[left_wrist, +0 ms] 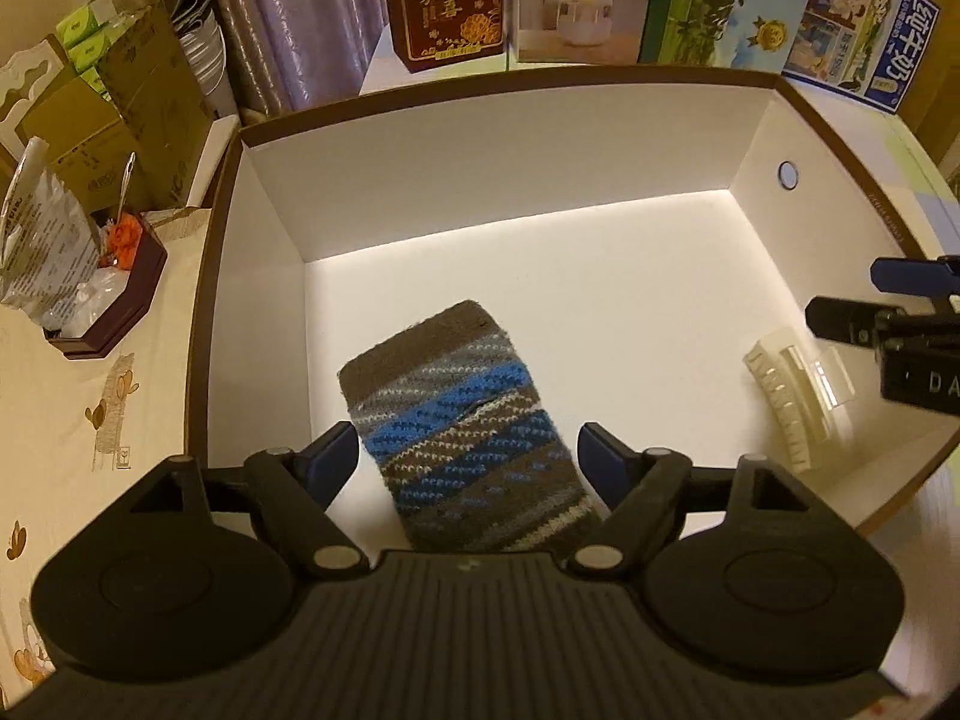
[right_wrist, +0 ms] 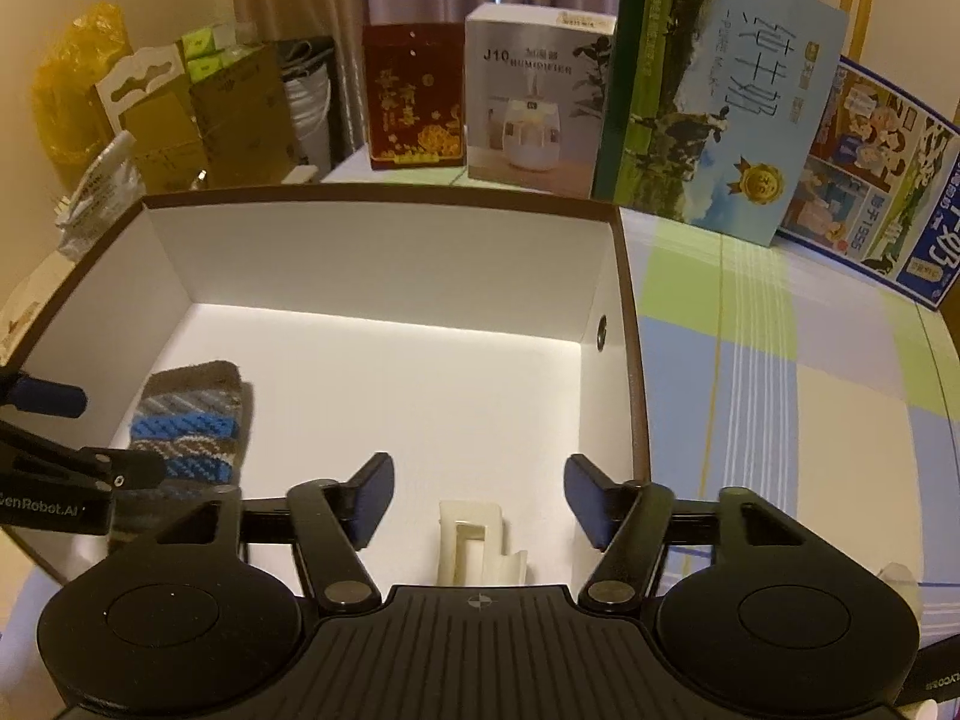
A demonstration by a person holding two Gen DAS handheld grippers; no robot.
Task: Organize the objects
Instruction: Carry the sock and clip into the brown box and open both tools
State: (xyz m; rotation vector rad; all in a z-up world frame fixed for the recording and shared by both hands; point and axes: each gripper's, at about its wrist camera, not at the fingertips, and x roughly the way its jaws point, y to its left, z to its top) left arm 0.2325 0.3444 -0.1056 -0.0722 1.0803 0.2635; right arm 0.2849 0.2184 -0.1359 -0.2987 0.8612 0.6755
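From the left wrist view, the left claw (left_wrist: 468,459) tilts steeply down into a white box with a brown rim (left_wrist: 540,75), its 2 blue-padded fingers (left_wrist: 333,456) spread wide on either side of a folded striped knit sock (left_wrist: 462,426) that lies flat on the box floor at the near left; the pads stand apart from the sock and do not press it. At the near right of the floor lies a cream plastic hair clip (left_wrist: 792,387), and just beside it the right claw (left_wrist: 882,294) reaches in from the right edge. Beyond the far wall stand a red carton (left_wrist: 447,6) and a humidifier box (left_wrist: 576,0). From the right wrist view, the right claw (right_wrist: 480,501) also points down into the box (right_wrist: 384,195), fingers spread, with the hair clip (right_wrist: 474,552) lying on the floor between them, touched by neither pad. The sock (right_wrist: 192,420) rests at the near left, partly behind the left claw (right_wrist: 96,432) coming in from the left edge. The box sits on a table with a checked cloth (right_wrist: 780,390).
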